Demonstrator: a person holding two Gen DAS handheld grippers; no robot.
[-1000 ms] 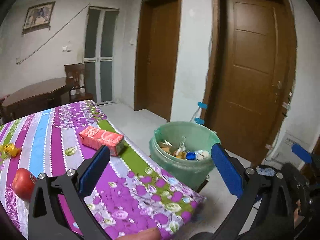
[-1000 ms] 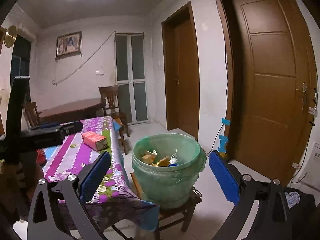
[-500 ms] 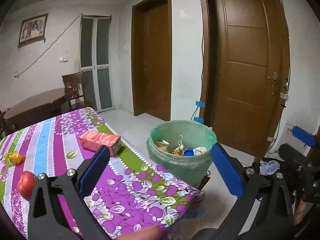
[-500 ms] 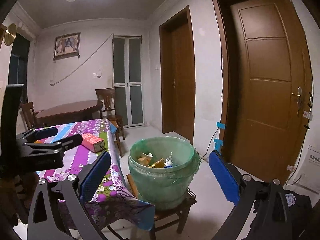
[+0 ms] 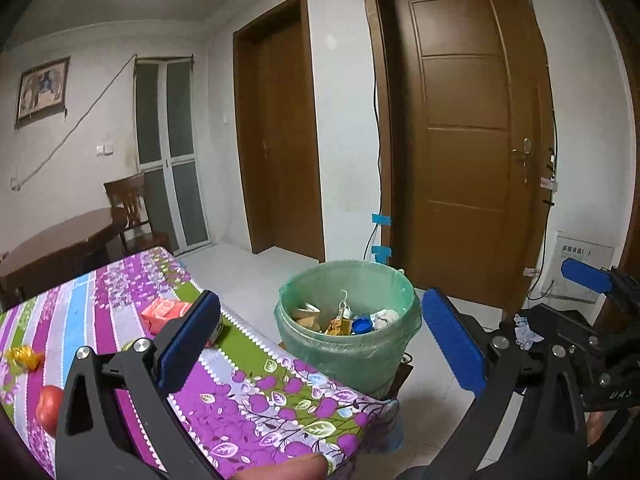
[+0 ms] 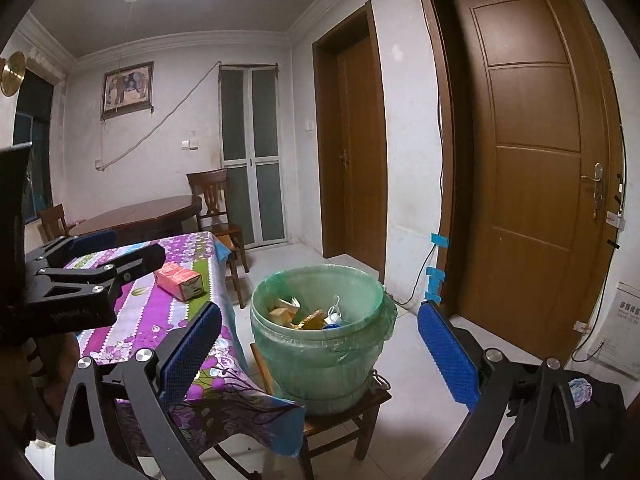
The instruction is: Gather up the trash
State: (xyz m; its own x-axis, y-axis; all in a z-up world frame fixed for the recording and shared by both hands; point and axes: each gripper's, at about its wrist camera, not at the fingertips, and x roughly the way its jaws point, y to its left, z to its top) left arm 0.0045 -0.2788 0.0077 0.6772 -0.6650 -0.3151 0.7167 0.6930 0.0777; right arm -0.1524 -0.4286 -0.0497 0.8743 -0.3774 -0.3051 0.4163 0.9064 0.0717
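Note:
A bin with a green liner [image 5: 344, 356] stands past the table's right end and holds several bits of trash. In the right wrist view the bin [image 6: 320, 360] rests on a low wooden stool [image 6: 344, 420]. A red carton [image 5: 162, 310] lies on the purple flowered tablecloth [image 5: 260, 400], partly behind my left finger. A yellow wrapper [image 5: 24, 358] and a red apple [image 5: 50, 402] lie at the cloth's left. My left gripper [image 5: 320, 344] hangs open and empty above the table's corner. My right gripper [image 6: 320, 354] is open and empty, facing the bin. The carton [image 6: 178, 280] shows there too.
Two brown doors [image 6: 532, 184] fill the right wall. A round wooden table [image 6: 140, 216] with chairs stands at the back. Dark clothing [image 6: 592, 412] lies on the floor at right. A wooden chair [image 6: 224, 232] sits at the table's far end. White floor lies beyond the bin.
Both views have tilted upward and drawn back slightly, showing more wall and ceiling. The carton now sits partly behind my left finger. Both grippers have stayed open.

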